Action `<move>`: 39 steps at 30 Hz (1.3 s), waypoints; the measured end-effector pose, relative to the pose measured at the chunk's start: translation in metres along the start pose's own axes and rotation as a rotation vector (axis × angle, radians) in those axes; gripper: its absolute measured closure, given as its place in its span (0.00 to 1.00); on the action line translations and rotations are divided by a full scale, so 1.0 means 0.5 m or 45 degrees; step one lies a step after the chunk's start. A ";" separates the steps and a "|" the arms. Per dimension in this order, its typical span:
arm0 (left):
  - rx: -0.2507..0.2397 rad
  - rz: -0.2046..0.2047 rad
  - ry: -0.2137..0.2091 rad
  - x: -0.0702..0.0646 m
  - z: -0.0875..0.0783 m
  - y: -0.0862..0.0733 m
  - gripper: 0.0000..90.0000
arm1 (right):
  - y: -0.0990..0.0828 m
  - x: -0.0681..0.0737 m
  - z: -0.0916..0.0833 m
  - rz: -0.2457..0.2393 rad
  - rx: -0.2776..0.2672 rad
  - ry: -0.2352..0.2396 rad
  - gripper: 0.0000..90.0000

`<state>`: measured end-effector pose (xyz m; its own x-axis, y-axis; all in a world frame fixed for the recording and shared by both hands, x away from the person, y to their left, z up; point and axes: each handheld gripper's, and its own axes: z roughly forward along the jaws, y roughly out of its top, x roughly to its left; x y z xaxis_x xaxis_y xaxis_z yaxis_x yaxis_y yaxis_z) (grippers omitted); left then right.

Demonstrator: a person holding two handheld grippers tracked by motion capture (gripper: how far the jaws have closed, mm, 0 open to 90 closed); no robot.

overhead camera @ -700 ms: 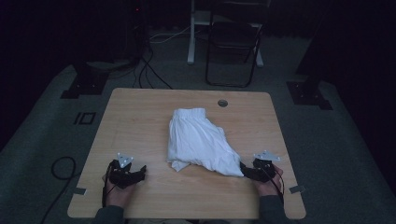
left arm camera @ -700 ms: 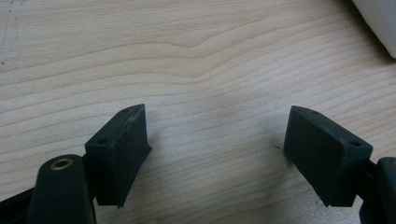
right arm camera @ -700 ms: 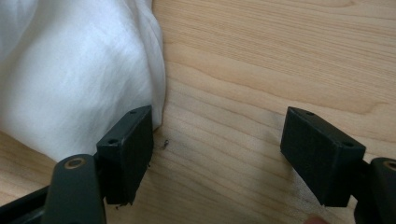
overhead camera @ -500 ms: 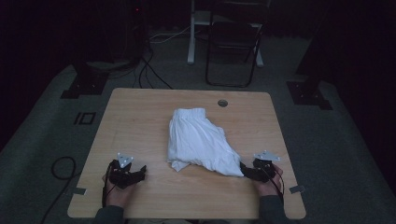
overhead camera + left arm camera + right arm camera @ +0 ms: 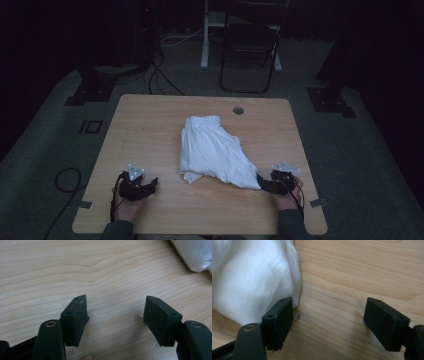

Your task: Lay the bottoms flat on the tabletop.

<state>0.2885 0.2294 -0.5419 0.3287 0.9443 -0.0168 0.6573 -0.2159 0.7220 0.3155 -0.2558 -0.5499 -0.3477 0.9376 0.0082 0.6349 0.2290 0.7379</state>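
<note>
A crumpled white garment lies in the middle of the wooden table, its waistband end toward the far side. My left gripper rests open near the front left of the table, a short way left of the cloth. In the left gripper view its jaws stand wide over bare wood, with a corner of the white garment at the upper right. My right gripper is open at the cloth's front right corner. In the right gripper view the white garment touches the left jaw; bare wood lies between the jaws.
A round cable hole sits near the table's far edge. A dark folding chair stands on the floor beyond the table. Black stand bases and cables lie on the grey carpet. Tape tabs mark the front corners.
</note>
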 end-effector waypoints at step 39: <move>-0.131 0.277 -0.215 -0.170 -0.004 0.108 0.37 | 0.022 0.025 -0.051 -0.024 -0.172 0.080 0.38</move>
<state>0.2948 0.1377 -0.5001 0.5681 0.8221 0.0376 0.4895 -0.3742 0.7876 0.3002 -0.2481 -0.5245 -0.4043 0.9141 0.0326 0.5306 0.2053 0.8224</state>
